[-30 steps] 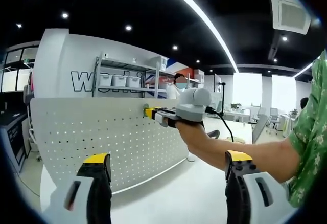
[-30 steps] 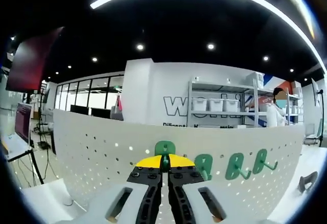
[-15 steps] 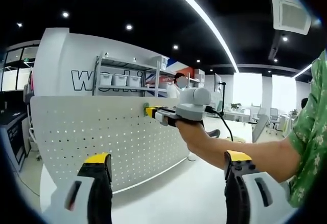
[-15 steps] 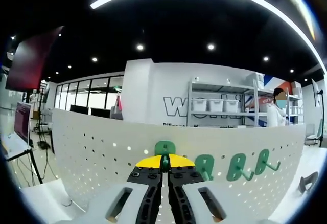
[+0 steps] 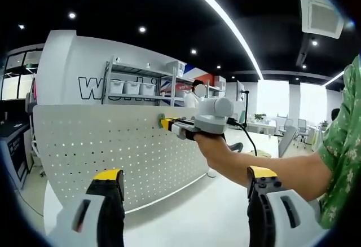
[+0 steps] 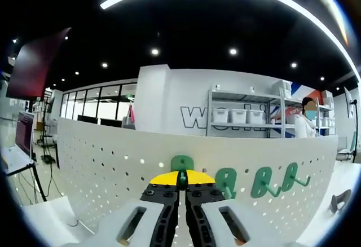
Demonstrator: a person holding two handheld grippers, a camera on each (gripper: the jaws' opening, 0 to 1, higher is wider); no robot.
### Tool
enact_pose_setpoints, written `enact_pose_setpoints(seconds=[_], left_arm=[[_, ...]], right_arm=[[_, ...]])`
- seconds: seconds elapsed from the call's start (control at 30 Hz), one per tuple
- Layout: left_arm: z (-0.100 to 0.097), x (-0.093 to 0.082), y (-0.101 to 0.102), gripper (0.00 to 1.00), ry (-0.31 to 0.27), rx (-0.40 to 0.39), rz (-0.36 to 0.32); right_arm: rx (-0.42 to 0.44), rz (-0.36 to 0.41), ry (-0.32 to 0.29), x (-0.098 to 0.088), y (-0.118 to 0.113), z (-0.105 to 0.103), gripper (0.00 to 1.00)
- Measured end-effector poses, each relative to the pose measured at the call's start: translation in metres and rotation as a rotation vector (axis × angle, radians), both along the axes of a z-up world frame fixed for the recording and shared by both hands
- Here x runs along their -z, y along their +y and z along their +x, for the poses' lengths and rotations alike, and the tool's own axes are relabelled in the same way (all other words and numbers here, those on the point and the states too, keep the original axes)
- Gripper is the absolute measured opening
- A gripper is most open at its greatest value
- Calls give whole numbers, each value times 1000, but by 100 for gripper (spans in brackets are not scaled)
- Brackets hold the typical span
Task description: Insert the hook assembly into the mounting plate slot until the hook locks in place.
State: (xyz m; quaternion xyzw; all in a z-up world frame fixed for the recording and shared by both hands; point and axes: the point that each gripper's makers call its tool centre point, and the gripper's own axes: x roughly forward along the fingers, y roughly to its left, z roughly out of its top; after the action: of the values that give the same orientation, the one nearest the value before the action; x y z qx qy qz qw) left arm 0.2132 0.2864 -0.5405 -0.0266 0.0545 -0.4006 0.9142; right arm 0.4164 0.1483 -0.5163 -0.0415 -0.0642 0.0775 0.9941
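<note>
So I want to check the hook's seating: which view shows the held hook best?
The right gripper view: the green hook sits in the shut right claw against the pegboard. The left gripper view gives a green speck at that claw's tip.

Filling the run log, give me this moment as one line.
right gripper: shut on green hook, at pegboard | left gripper: open, back | other hooks: three on board

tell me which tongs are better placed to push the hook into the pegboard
Right tongs: shut on the green hook right at the pegboard. Left tongs hang open, apart from it.
</note>
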Motion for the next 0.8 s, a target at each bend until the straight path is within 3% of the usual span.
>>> enact_pose_setpoints(seconds=[0.8], left_arm=[[2, 1, 3, 92, 0, -1, 4]], right_arm=[[0, -4, 15, 8, 0, 3, 1]])
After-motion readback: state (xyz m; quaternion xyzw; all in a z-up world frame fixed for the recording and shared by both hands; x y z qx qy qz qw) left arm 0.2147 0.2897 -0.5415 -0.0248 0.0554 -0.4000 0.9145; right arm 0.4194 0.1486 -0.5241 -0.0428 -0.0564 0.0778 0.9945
